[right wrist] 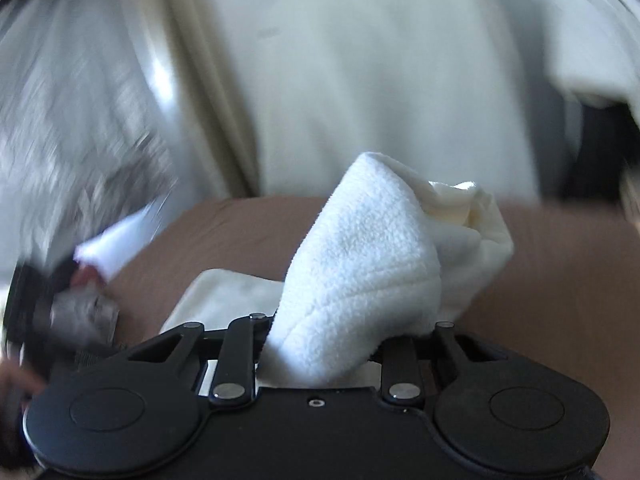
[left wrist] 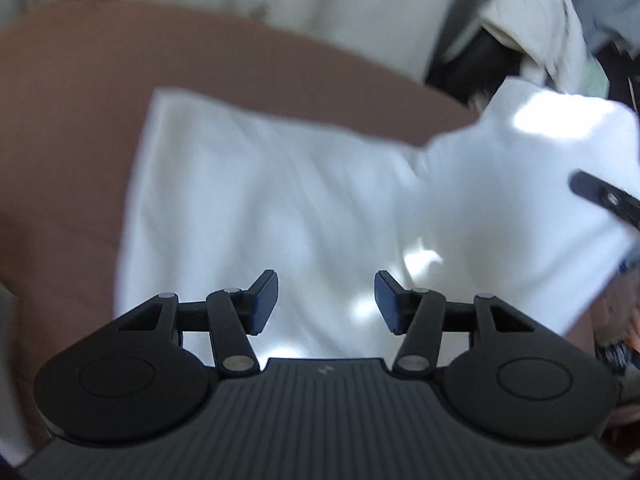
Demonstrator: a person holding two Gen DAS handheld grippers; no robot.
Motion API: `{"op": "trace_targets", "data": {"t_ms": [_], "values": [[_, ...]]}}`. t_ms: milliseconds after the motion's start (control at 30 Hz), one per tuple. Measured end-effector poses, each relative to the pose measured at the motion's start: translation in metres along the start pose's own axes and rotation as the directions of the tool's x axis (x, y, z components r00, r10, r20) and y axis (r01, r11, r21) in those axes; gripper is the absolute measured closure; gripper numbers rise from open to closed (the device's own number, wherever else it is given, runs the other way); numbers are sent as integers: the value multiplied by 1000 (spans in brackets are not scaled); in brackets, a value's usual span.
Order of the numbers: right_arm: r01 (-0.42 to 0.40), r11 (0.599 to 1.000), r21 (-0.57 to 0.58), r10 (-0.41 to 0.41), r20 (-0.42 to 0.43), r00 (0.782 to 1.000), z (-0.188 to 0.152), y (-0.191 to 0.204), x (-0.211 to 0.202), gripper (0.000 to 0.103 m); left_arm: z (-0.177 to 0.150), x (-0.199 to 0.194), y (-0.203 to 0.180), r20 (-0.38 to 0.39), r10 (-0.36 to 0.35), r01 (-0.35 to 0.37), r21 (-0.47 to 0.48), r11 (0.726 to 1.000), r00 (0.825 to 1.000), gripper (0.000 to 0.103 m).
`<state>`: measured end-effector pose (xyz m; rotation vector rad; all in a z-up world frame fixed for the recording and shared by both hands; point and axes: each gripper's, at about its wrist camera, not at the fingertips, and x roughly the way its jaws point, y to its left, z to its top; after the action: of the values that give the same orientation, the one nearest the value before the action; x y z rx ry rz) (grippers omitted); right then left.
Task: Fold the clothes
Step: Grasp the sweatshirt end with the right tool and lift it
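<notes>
Left hand-held gripper (left wrist: pixel 326 300) hangs with its fingers spread and nothing between them, tilted down over a white fleece garment (left wrist: pixel 280 208) that lies spread on a brown surface (left wrist: pixel 72 128); whether that surface is a bed, a sofa or a counter cannot be told. The cloth lies just ahead of and under the fingertips, and its far right corner is lifted off the surface. A dark finger of the other tool (left wrist: pixel 604 196) juts in at the right edge over that raised part.

Right hand-held gripper (right wrist: pixel 320 344) is pinching a bunched fold of the same garment (right wrist: pixel 360 264); the fleece stands up in a peak straight ahead of the jaws and hides the pads. More of the cloth trails down to the left onto the brown surface (right wrist: pixel 560 280).

Beyond the brown surface, pale cream fabric (right wrist: pixel 360 60) fills the background. A heap of grey and pale clothes (left wrist: pixel 560 20) lies at the far right in the left wrist view. Both views are blurred.
</notes>
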<state>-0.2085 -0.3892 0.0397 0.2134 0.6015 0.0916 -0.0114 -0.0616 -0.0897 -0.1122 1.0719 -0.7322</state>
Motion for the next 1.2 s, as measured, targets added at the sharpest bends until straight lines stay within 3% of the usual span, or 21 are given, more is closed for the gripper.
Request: {"op": "trace_targets", "data": {"t_ms": [133, 200, 300, 400, 467, 567, 767, 867, 933, 967, 1067, 1200], "values": [[-7, 984, -176, 7, -1, 1000, 12, 71, 28, 73, -3, -23, 26, 78, -92, 98, -68, 993, 993, 51], [-13, 970, -243, 11, -9, 1000, 1, 93, 49, 73, -12, -26, 40, 98, -113, 125, -116, 985, 989, 51], [-40, 952, -303, 32, -31, 999, -29, 121, 80, 75, -22, -23, 67, 135, -83, 110, -211, 971, 987, 51], [-66, 914, -400, 40, -72, 997, -54, 141, 102, 76, -24, -12, 93, 140, -114, 150, -284, 947, 984, 51], [-98, 943, -318, 59, -130, 990, -63, 129, 109, 76, -22, -1, 103, 112, -138, 166, -302, 939, 984, 51], [-122, 976, -178, 102, -122, 987, -57, 99, 101, 76, -24, 19, 107, 54, -127, 137, -286, 948, 990, 51], [-142, 982, -124, 141, -21, 990, -11, 96, 100, 77, -19, 33, 118, 53, -177, 185, -296, 937, 983, 51], [-215, 948, -237, 220, -2, 975, -8, 126, 100, 77, -17, 32, 131, 78, -180, 196, -322, 926, 981, 51], [-254, 912, -322, 242, -78, 967, -22, 147, 119, 77, -19, 34, 141, 82, -166, 184, -337, 923, 983, 56], [-242, 900, -362, 212, -123, 970, -35, 155, 134, 77, -19, 35, 146, 80, -151, 170, -355, 919, 985, 64], [-193, 858, -477, 113, -192, 975, -67, 171, 168, 76, -19, 36, 159, 83, -121, 145, -389, 910, 989, 64], [-113, 803, -585, 11, -175, 985, -75, 190, 178, 76, -18, 23, 161, 138, -145, 187, -378, 907, 980, 64]]}}
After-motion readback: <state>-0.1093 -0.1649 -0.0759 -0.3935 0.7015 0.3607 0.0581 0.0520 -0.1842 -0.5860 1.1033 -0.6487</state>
